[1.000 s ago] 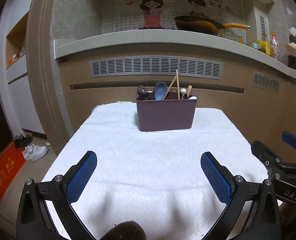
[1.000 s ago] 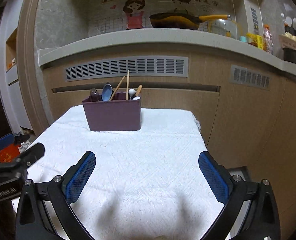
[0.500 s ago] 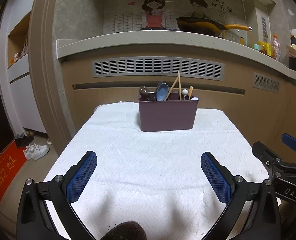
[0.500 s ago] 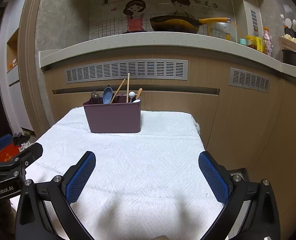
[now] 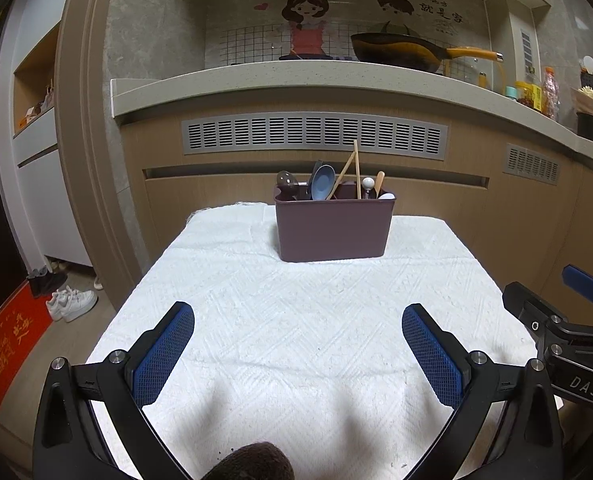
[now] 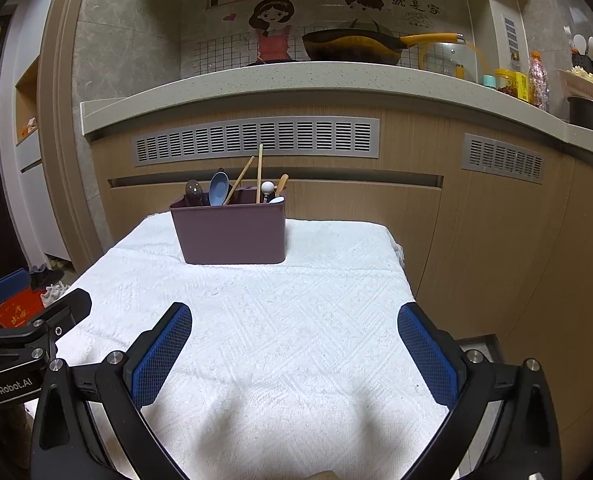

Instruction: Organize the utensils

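White cloth (image 5: 296,320): left tongs (image 5: 298,332), right tongs (image 6: 294,330) spread wide, empty

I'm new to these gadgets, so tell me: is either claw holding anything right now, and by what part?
Nothing is held. The left claw and right claw are both open and empty above the white towel; the utensils stand in the purple caddy.

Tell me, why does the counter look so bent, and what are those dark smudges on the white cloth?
Left wrist view: fisheye lens bows the countertop; corners go black. Right wrist view: same curve; soft shadows on the cloth lie near the open right gripper.
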`<state>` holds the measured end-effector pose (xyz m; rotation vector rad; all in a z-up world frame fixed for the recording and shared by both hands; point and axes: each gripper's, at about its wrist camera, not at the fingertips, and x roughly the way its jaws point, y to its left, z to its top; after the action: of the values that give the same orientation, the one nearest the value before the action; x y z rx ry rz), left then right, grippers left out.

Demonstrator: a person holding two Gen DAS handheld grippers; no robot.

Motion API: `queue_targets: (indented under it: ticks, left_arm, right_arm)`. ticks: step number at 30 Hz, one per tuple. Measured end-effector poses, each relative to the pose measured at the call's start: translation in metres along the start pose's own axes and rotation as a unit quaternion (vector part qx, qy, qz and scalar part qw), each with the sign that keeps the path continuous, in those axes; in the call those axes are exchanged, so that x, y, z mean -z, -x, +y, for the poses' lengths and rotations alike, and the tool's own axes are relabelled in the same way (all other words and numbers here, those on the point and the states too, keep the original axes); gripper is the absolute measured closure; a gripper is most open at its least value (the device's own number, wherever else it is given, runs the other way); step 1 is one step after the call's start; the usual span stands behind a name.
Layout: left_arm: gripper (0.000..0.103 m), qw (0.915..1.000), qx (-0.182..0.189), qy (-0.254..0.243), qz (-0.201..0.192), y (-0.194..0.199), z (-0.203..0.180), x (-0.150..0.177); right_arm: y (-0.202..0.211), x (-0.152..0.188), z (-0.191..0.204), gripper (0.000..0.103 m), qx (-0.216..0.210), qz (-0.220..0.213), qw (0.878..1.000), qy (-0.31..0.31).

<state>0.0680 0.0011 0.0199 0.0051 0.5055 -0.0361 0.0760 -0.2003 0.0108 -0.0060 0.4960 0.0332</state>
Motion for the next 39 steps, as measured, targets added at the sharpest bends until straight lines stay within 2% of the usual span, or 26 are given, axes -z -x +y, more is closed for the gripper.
queue_targets:
  ticks: [39]
  left_arm:
    - [0.0, 1.0, 0.002, -0.002, 0.0, 0.0013, -0.001, 0.0007]
  right_arm:
    - [0.0021, 0.0019, 0.0012, 0.001, -0.002, 0.003, 1.0, -0.002]
